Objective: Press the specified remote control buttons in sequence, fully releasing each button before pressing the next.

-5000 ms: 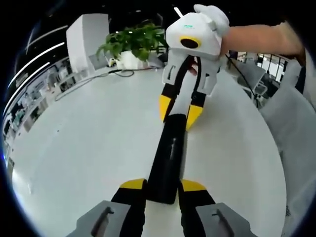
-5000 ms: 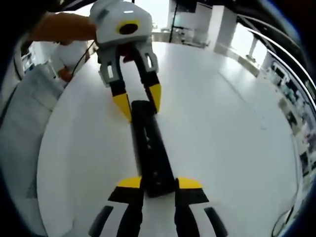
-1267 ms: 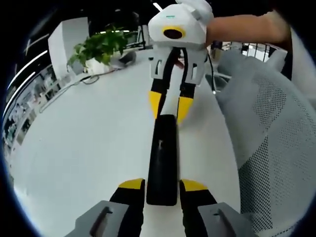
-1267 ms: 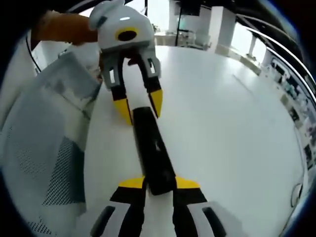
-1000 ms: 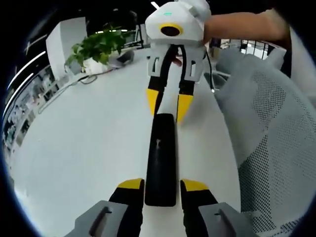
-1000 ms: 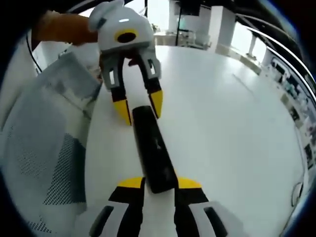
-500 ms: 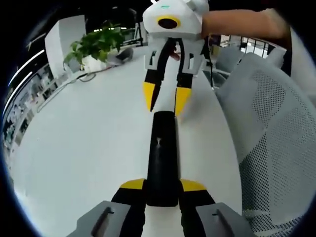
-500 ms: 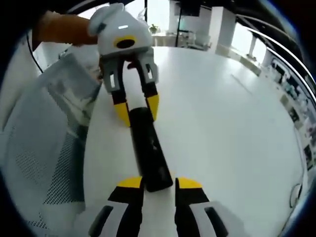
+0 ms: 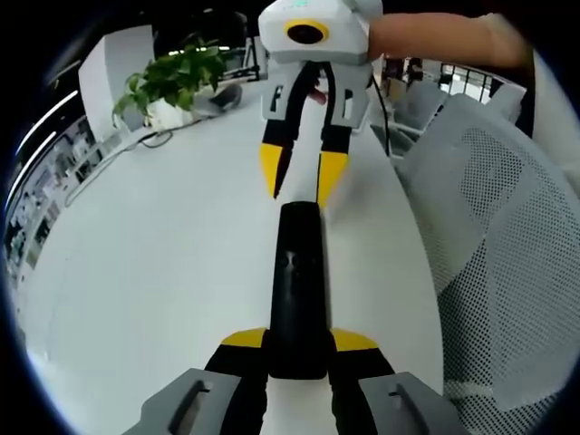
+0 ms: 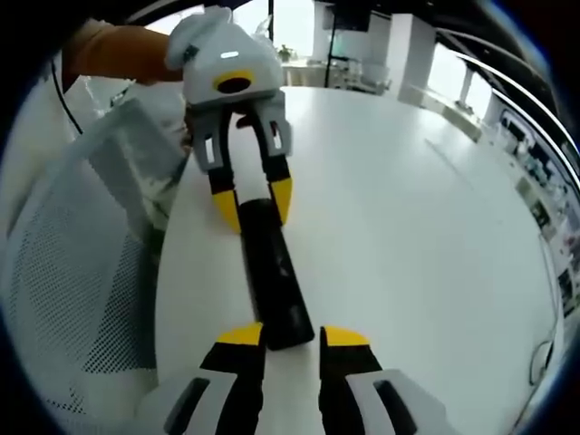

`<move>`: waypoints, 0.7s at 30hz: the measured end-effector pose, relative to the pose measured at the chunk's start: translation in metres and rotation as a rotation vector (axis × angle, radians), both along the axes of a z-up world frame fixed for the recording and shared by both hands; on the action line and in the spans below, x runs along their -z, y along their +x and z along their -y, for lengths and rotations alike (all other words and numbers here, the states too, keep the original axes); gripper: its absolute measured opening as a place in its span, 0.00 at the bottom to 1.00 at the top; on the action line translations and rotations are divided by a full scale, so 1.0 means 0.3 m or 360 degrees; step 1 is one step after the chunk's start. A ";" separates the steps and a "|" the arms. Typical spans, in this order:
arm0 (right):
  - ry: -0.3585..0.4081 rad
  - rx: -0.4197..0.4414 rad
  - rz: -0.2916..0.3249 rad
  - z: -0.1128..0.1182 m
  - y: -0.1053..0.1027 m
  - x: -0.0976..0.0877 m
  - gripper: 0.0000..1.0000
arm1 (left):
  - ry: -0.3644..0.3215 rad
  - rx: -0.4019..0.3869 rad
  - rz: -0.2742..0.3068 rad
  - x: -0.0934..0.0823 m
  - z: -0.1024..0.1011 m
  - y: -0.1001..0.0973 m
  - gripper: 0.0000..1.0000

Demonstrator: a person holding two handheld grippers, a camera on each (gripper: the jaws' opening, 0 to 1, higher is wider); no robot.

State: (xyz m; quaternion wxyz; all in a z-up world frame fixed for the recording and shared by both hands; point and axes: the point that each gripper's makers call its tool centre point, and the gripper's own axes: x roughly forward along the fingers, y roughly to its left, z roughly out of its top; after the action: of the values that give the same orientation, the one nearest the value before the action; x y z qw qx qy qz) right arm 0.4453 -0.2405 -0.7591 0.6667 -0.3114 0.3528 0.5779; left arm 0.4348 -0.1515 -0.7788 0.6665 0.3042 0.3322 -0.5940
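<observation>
Left gripper (image 9: 297, 349) is clamped on the near end of the black remote control (image 9: 297, 281), holding it above the white table (image 9: 154, 245). Right gripper (image 9: 297, 181) has its yellow-tipped jaws a little apart, hovering just off the remote's far end without touching it. In the right gripper view the remote (image 10: 272, 272) lies between the 2 grippers. No button is being pressed now; I cannot tell how many presses are done, so the sequence looks unfinished.
</observation>
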 end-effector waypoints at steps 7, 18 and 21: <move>-0.0007 -0.0008 -0.0002 0.006 -0.003 0.001 0.16 | 0.0001 0.0011 -0.0008 0.001 0.002 0.002 0.25; -0.0003 -0.0027 0.0009 0.003 0.002 -0.007 0.06 | 0.0001 0.0026 -0.0009 0.003 0.003 0.003 0.25; -0.0008 -0.0040 0.0002 0.002 0.000 -0.008 0.01 | 0.0001 0.0028 -0.0009 0.003 0.004 0.004 0.25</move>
State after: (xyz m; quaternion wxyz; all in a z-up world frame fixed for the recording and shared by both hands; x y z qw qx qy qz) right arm 0.4453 -0.2411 -0.7568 0.6589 -0.3179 0.3497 0.5852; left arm 0.4359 -0.1527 -0.7796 0.6602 0.3057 0.3316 -0.6006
